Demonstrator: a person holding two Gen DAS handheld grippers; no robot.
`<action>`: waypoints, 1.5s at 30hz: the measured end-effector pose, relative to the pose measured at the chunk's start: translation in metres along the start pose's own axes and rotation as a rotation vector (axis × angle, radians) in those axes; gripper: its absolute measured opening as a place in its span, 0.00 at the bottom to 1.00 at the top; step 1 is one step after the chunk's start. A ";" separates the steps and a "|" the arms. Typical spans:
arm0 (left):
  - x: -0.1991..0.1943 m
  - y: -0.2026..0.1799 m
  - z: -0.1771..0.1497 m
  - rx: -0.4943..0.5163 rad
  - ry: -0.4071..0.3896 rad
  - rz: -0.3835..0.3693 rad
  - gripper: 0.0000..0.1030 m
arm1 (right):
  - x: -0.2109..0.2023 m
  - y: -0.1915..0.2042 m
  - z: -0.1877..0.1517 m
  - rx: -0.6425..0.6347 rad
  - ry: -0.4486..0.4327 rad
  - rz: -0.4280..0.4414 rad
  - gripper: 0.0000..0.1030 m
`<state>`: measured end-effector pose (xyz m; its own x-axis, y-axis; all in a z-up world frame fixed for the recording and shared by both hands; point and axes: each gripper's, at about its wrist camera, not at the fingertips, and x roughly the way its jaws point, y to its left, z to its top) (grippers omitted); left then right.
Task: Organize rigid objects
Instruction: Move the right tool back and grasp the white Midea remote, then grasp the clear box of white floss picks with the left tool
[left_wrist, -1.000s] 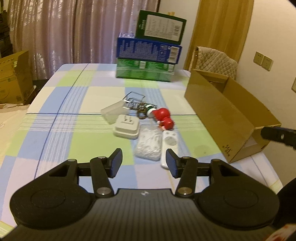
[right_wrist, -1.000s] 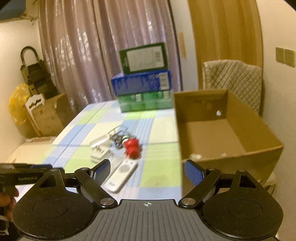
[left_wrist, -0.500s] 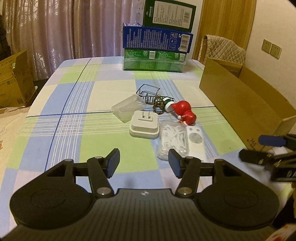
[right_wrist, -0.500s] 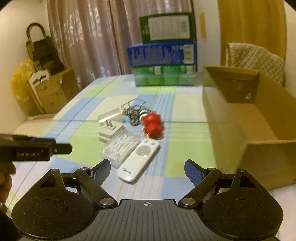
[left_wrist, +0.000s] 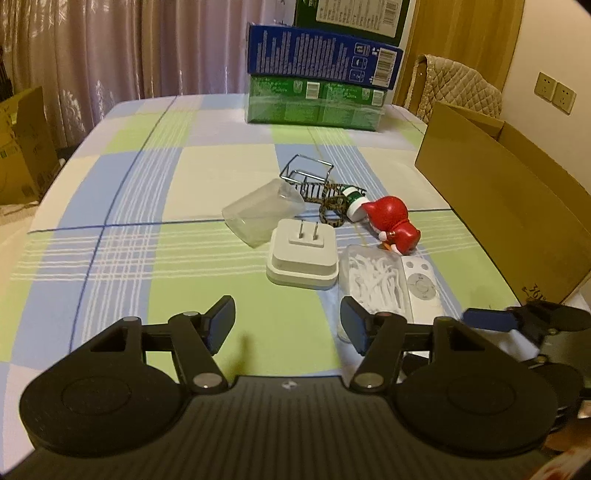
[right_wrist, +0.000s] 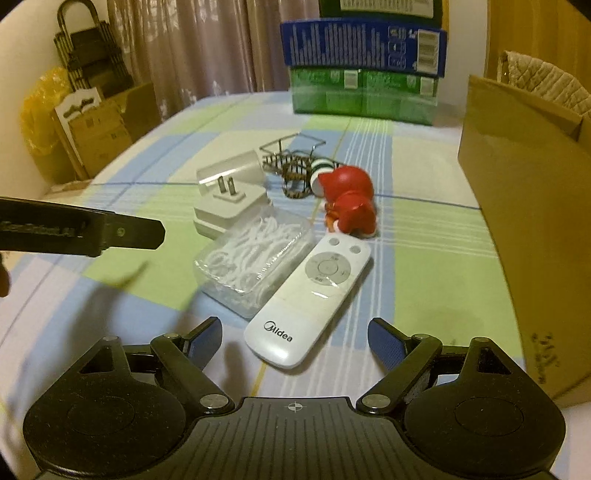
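Observation:
A small heap lies mid-table: a white plug adapter, a clear box of floss picks, a white remote, a red figurine, a clear plastic case, a wire rack and a patterned band. My left gripper hovers just short of the adapter, its jaws opening with nothing between them. My right gripper stands open and wide, the near end of the remote between its fingertips but untouched. The brown cardboard box lies open at the right.
Stacked green and blue boxes stand at the table's far edge. A quilted chair back rises behind the cardboard box. Cartons and a yellow bag sit on the floor to the left. Checked cloth covers the table.
Both grippers have come down and forward toward the heap, which now looks larger. The left jaws have spread wider. The right gripper now straddles the remote's near end.

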<state>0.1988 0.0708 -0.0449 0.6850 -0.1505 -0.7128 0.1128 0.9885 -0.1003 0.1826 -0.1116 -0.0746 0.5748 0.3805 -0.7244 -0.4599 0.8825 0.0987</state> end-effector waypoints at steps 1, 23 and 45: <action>0.001 -0.001 0.000 0.002 0.001 -0.004 0.57 | 0.004 0.000 0.000 -0.002 0.005 -0.003 0.82; 0.012 -0.018 0.003 0.022 0.015 -0.041 0.58 | 0.013 -0.032 0.012 0.004 -0.029 -0.069 0.58; 0.058 -0.067 0.006 0.134 0.037 -0.094 0.60 | -0.013 -0.067 0.003 0.087 -0.010 -0.120 0.36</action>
<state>0.2352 -0.0045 -0.0758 0.6399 -0.2395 -0.7301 0.2721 0.9592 -0.0762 0.2083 -0.1751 -0.0695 0.6291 0.2732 -0.7278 -0.3273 0.9423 0.0709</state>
